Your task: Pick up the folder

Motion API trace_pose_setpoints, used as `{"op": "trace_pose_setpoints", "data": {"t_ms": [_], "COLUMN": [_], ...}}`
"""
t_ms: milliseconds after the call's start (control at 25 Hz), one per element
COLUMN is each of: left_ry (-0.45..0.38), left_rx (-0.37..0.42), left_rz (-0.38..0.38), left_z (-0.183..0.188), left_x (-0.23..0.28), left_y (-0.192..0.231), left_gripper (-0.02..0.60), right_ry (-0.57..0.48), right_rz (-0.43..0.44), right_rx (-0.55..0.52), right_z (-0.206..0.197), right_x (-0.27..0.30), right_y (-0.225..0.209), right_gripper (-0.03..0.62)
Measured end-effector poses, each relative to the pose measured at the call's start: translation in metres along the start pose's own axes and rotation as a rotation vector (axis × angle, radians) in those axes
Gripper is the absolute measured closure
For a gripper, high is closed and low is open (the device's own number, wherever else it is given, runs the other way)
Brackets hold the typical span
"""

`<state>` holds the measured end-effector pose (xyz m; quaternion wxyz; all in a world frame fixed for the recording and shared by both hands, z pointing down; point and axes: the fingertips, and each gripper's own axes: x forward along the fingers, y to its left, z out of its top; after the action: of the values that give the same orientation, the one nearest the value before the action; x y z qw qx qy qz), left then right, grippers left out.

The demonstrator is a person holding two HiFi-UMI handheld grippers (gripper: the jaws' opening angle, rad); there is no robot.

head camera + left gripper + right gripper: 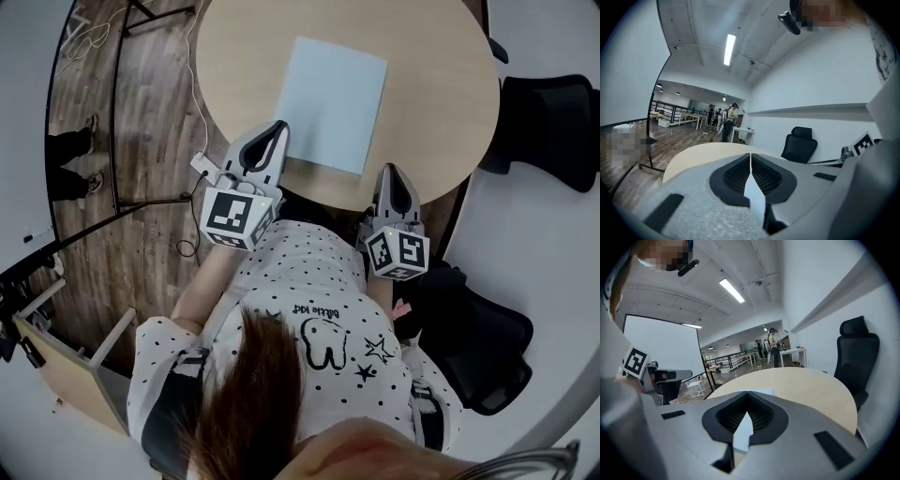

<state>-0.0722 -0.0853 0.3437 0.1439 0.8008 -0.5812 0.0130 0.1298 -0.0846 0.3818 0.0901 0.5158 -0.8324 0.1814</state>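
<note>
**A:** How do the tongs stand?

**B:** The left gripper (277, 126) has its jaws closed tip to tip, with nothing clamped between them. The right gripper (390, 169) is the same, pressed together and empty.

**A:** And the folder?

**B:** The folder (333, 103) is pale blue and lies flat near the middle of the round table (441, 84). Take the person's side of the table as six o'clock. One long edge then runs from about seven towards twelve.

**A:** Where are the grippers from there?

**B:** The left tip sits at the folder's eight o'clock, right against its left edge, just up from the near corner. I can't tell whether it touches. The right tip is at the folder's five o'clock, just beside the near right corner but apart from it, over the table's rim.

**A:** Anything else around?

**B:** A black office chair (553, 131) stands at the table's three o'clock. Wooden floor (150, 122) with a trailing white cable (199, 103) lies at nine o'clock. Across the table at twelve o'clock, the left gripper view shows a few people (727, 123) standing far off in the room.
</note>
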Motion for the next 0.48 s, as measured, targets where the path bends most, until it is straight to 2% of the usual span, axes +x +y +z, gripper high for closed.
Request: {"op": "trace_pose_setpoints", "data": {"t_ms": [480], "left_ry": [0.030], "left_rx": [0.020], "left_rz": [-0.103], "left_z": [0.005], "left_x": [0.047], "left_y": [0.047], "left_gripper": [0.558], "right_ry": [0.013], "right_rz": [-0.116], "right_rx": [0.013], "right_z": [0.006], "right_x": [0.041], "right_y": [0.011], "right_gripper": [0.589]}}
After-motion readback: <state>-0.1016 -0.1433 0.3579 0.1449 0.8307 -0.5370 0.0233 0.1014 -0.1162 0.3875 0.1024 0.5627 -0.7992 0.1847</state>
